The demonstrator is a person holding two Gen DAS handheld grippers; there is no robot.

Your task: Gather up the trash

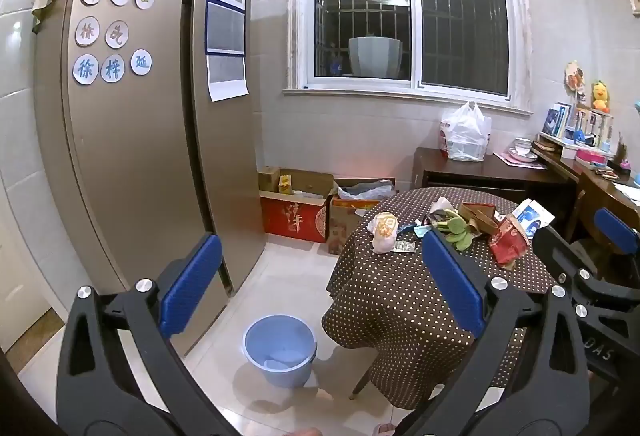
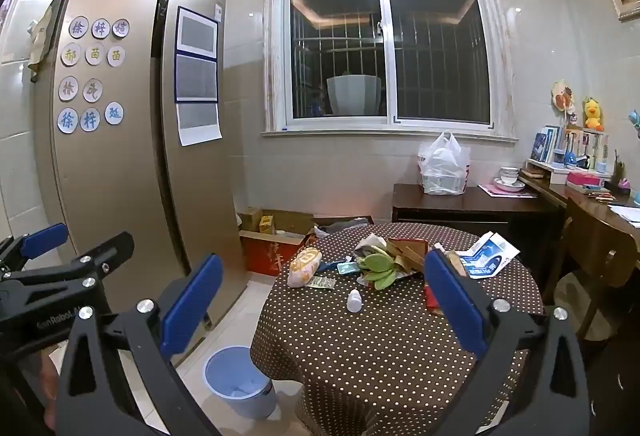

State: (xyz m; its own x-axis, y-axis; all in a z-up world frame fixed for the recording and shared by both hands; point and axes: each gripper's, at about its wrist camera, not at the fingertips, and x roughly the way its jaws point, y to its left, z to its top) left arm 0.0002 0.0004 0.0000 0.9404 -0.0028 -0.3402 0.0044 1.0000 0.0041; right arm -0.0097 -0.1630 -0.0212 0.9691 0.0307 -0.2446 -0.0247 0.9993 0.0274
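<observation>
Fridge [image 2: 120, 140] stood at left, paper discs and sheets stuck on its doors; window [image 2: 384, 40] behind, dark outside. Round bench [image 2: 380, 336] under a brown dotted cloth stood right of the fridge, boxes [image 1: 296, 208] on the floor between it and the wall. Blue bin [image 1: 280, 352] sat on the floor just beside the bench's left edge, a scrap of something pale at its bottom. Trash lay in a loose heap on the far half of the bench: green peels [image 2: 378, 268], brown carton pieces [image 2: 408, 250], a red wrapper [image 1: 508, 242], a blue-and-white packet [image 2: 486, 254], a bread bag [image 2: 305, 266] off to the left. A small white bottle [image 2: 354, 300] stood apart, nearer the viewer. Left tool [image 1: 320, 288] hung over the floor and the bench's left edge, jaws spread wide, nothing between them. Right tool [image 2: 324, 312] hung short of the bench, jaws likewise spread wide and empty.
</observation>
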